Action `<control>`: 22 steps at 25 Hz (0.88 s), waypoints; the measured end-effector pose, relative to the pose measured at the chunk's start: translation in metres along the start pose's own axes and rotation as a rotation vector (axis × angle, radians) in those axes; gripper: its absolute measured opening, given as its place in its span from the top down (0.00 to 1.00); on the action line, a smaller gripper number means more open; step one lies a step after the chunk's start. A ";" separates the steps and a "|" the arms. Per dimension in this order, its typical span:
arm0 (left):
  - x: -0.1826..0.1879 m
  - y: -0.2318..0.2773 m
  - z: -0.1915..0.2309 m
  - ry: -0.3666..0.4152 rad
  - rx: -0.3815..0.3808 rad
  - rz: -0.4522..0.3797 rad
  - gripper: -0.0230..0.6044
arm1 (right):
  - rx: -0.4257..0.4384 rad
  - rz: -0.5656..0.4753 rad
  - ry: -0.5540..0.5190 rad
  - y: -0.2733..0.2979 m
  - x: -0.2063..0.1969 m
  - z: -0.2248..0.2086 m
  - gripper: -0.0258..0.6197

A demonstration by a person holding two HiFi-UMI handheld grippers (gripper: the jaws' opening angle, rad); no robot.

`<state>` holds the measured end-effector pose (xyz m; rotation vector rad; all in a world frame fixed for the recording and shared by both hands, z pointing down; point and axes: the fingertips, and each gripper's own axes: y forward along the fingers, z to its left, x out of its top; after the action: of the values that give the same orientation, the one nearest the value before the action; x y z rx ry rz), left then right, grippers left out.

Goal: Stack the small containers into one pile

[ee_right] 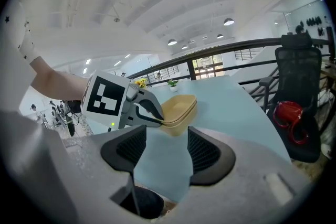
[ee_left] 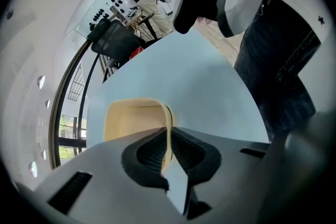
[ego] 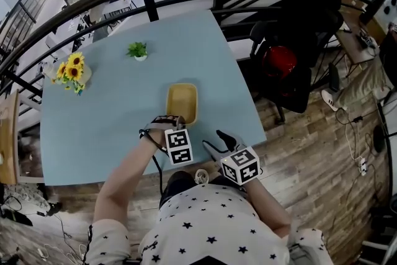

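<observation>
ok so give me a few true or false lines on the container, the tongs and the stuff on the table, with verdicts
1. The left tongs are shut on the rim of the yellow container. True.
2. The right tongs grip a second container. False: they are open, with nothing between them.
3. The green plant sits inside the yellow container. False: it stands apart, farther along the table.
4. The sunflowers are near the table's left edge in the head view. True.
</observation>
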<state>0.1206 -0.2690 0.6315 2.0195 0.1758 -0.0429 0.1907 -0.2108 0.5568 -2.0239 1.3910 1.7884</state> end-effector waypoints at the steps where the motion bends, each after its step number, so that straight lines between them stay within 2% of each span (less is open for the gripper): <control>1: 0.000 -0.001 0.001 -0.008 0.012 -0.006 0.93 | -0.002 -0.002 -0.002 -0.001 0.000 0.001 0.60; 3: -0.001 -0.003 0.004 -0.037 0.041 -0.021 0.89 | -0.005 -0.008 -0.002 -0.002 0.001 0.004 0.60; 6: -0.004 -0.009 0.007 -0.088 0.062 -0.040 0.77 | -0.007 -0.022 0.001 -0.005 0.003 0.009 0.60; 11: -0.008 -0.030 0.009 -0.162 0.103 -0.086 0.70 | -0.020 -0.040 -0.005 -0.008 0.005 0.019 0.60; 13: -0.011 -0.041 0.008 -0.228 0.116 -0.111 0.70 | -0.023 -0.045 -0.007 -0.010 0.005 0.026 0.60; 16: -0.014 -0.062 0.002 -0.371 0.112 -0.187 0.70 | -0.035 -0.063 -0.015 -0.013 0.007 0.038 0.60; 18: -0.020 -0.077 0.000 -0.458 0.136 -0.232 0.76 | -0.044 -0.078 -0.024 -0.015 0.009 0.046 0.60; 21: -0.032 -0.098 -0.005 -0.546 0.207 -0.276 0.91 | -0.052 -0.099 -0.037 -0.018 0.013 0.062 0.60; 22: -0.036 -0.105 -0.008 -0.572 0.221 -0.290 0.91 | -0.055 -0.104 -0.042 -0.020 0.014 0.068 0.61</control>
<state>0.0698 -0.2202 0.5451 2.0981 0.0983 -0.8438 0.1525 -0.1665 0.5152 -2.0318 1.2150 1.8331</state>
